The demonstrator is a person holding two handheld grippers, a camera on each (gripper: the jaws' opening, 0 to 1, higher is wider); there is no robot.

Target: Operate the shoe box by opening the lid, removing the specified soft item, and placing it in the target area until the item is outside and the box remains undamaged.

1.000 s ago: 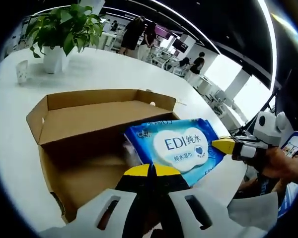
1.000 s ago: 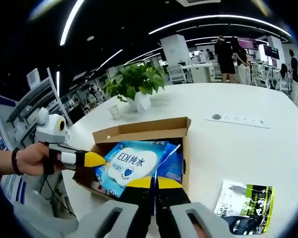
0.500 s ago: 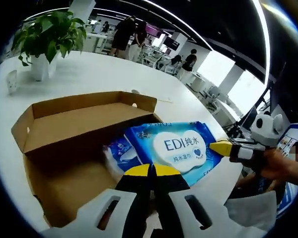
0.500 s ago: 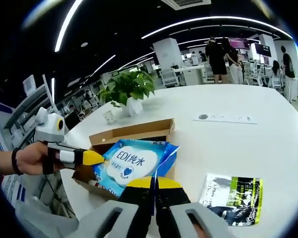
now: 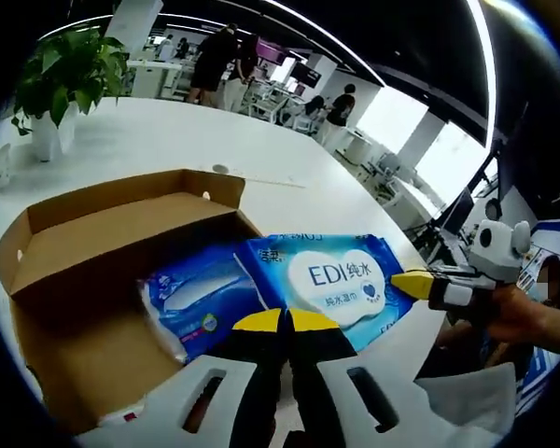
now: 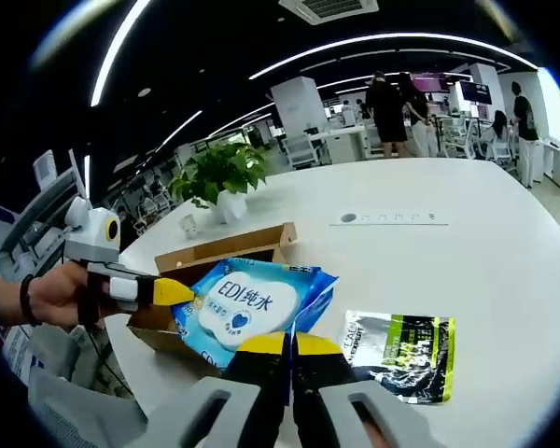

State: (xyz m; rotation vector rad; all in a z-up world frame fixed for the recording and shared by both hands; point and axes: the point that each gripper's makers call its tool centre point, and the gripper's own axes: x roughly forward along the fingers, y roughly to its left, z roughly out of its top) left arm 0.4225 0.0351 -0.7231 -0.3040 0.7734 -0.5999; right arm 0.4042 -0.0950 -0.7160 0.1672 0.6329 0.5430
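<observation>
A blue wet-wipe pack [image 5: 331, 278] with a white "EDI" label hangs over the right side of the open cardboard shoe box [image 5: 84, 238]. My left gripper [image 5: 285, 322] is shut on the pack's near edge. My right gripper [image 5: 413, 283] comes in from the right, shut on the opposite edge. In the right gripper view the same pack [image 6: 247, 303] sits above the box's corner [image 6: 226, 252], with my right gripper [image 6: 287, 343] clamped on its near edge and my left gripper [image 6: 175, 292] at its left edge. A second blue pack [image 5: 196, 301] lies inside the box.
The box stands on a wide white table [image 6: 485, 252]. A black-and-green packet [image 6: 401, 343] lies flat to the right of the box. A potted plant [image 6: 219, 173] and a small white cup [image 6: 189, 224] stand behind it. People walk in the far background.
The EDI pack has come up and out of the box toward its right side, held by both grippers. The second blue pack underneath now shows.
</observation>
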